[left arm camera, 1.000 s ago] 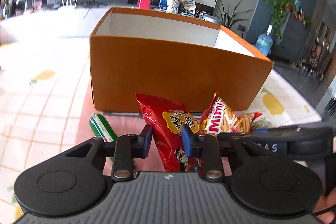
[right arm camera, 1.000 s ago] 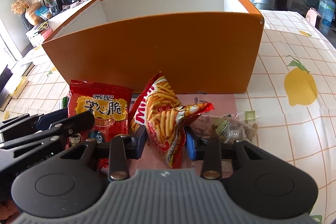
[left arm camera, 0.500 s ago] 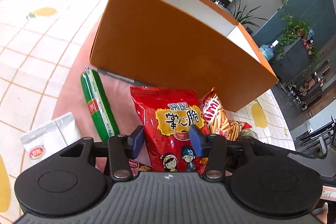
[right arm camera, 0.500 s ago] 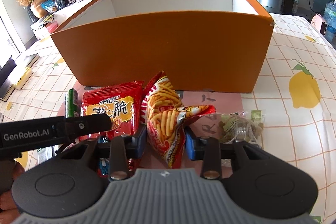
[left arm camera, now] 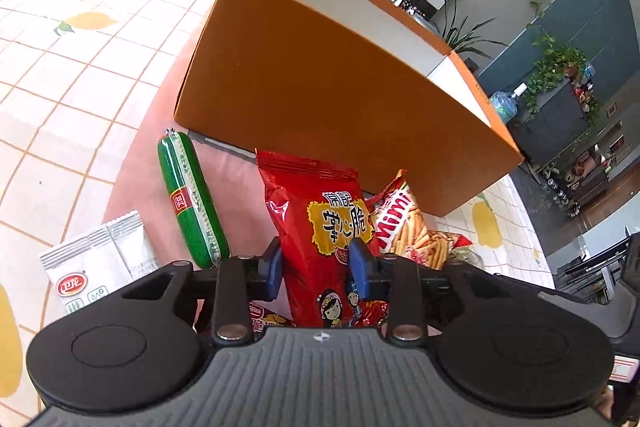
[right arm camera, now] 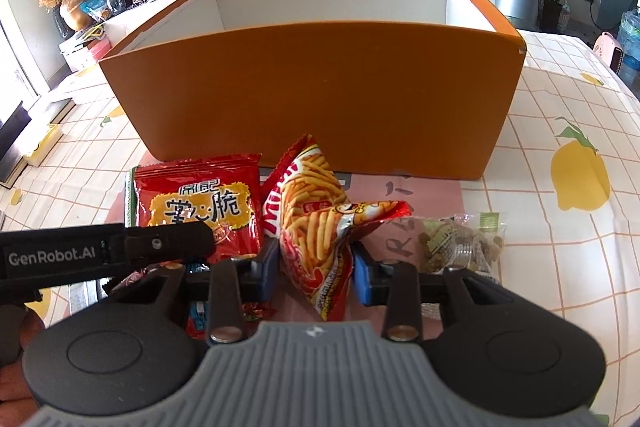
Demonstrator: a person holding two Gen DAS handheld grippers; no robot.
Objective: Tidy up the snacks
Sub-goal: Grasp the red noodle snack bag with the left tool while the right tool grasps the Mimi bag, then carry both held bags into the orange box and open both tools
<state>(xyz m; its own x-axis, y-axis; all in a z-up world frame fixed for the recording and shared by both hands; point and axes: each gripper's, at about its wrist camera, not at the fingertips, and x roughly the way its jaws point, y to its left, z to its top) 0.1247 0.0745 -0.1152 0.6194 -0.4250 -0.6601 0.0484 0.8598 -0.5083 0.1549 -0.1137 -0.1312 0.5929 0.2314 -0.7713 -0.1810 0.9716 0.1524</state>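
A red snack packet (left arm camera: 320,227) is grasped between the blue pads of the left hand-held gripper (left arm camera: 316,263), in front of the orange box (left arm camera: 320,87) on the surface (right arm camera: 560,115). A green sausage (left arm camera: 190,199) and white sachets (left arm camera: 96,259) are seen only in the left view. Only in the right view are a clear bag of snacks (right arm camera: 464,241) and the right hand-held gripper (right arm camera: 316,263), clenched on the fries packet (right arm camera: 316,219), seen.

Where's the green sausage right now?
In the left wrist view the green sausage lies on the pink mat, left of the red snack bag, between the white sachets and the orange box.
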